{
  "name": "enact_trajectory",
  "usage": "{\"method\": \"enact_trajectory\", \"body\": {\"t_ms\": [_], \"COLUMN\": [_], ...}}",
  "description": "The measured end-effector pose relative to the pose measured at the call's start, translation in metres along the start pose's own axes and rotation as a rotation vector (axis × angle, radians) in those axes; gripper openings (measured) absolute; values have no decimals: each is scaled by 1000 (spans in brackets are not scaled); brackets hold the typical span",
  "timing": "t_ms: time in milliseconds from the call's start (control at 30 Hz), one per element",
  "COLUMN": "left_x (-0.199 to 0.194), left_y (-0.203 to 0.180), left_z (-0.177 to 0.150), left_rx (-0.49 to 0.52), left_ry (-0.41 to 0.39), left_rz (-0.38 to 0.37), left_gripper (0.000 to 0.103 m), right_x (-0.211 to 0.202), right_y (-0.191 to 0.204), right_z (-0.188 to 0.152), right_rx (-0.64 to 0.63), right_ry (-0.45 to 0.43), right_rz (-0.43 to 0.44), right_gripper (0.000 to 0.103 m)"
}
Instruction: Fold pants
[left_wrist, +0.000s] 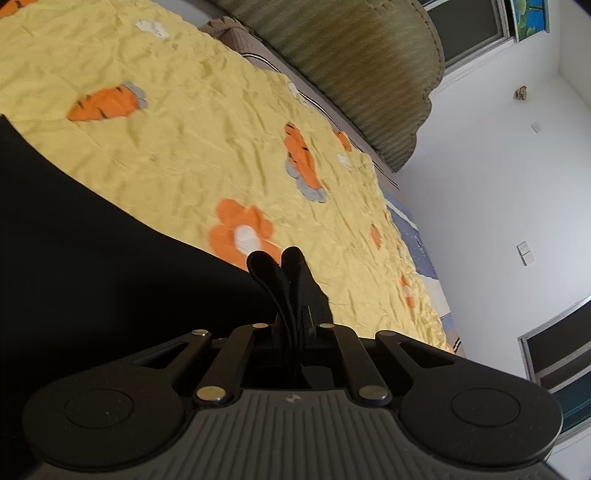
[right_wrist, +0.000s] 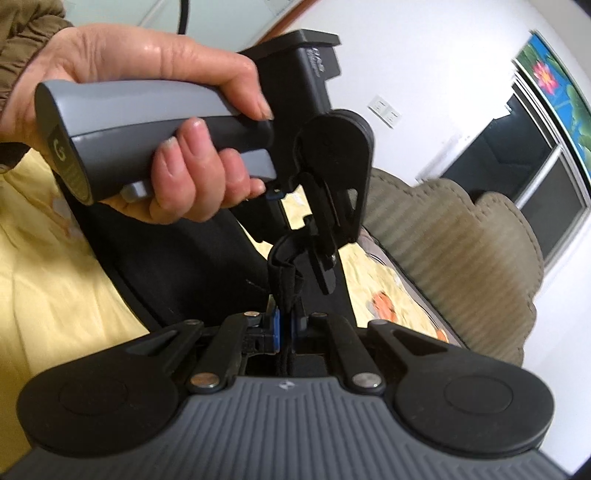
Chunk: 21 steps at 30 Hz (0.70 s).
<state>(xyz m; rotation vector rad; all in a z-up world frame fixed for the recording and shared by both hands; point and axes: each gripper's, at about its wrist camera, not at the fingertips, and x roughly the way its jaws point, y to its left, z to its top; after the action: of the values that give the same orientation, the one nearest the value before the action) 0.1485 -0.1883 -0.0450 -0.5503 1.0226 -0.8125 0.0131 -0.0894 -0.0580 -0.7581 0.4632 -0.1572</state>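
Above the bed (left_wrist: 177, 140), both my jaws were clenched on the black pants (left_wrist: 92, 240), probably one hem; the cloth trailed left from the left gripper (left_wrist: 282, 258), the right gripper (right_wrist: 284, 273) close alongside.

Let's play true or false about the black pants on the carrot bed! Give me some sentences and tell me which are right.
1. The bedsheet is yellow with orange carrots. True.
2. The left gripper is wide open. False: it is shut on the black pants.
3. The right gripper pinches black fabric. True.
4. The pants are red. False: black.
5. A hand holds the other gripper's grey handle. True.
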Motion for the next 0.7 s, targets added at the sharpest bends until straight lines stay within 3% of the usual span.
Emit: {"method": "enact_trajectory", "body": {"t_ms": [567,700], "left_x": [-30,-33], "left_y": [57,76], "left_z": [-1,4], "left_rx": [-53,-119], "left_ry": [-48,-8], "left_rz": [92,100], "left_gripper": [5,11], "right_x": [25,36], "right_y": [44,43], "right_z": [32,35], "right_rx": [-51,-58], "right_ry": [-36,-30], "right_rz": [148,178], "right_gripper": [5,5]}}
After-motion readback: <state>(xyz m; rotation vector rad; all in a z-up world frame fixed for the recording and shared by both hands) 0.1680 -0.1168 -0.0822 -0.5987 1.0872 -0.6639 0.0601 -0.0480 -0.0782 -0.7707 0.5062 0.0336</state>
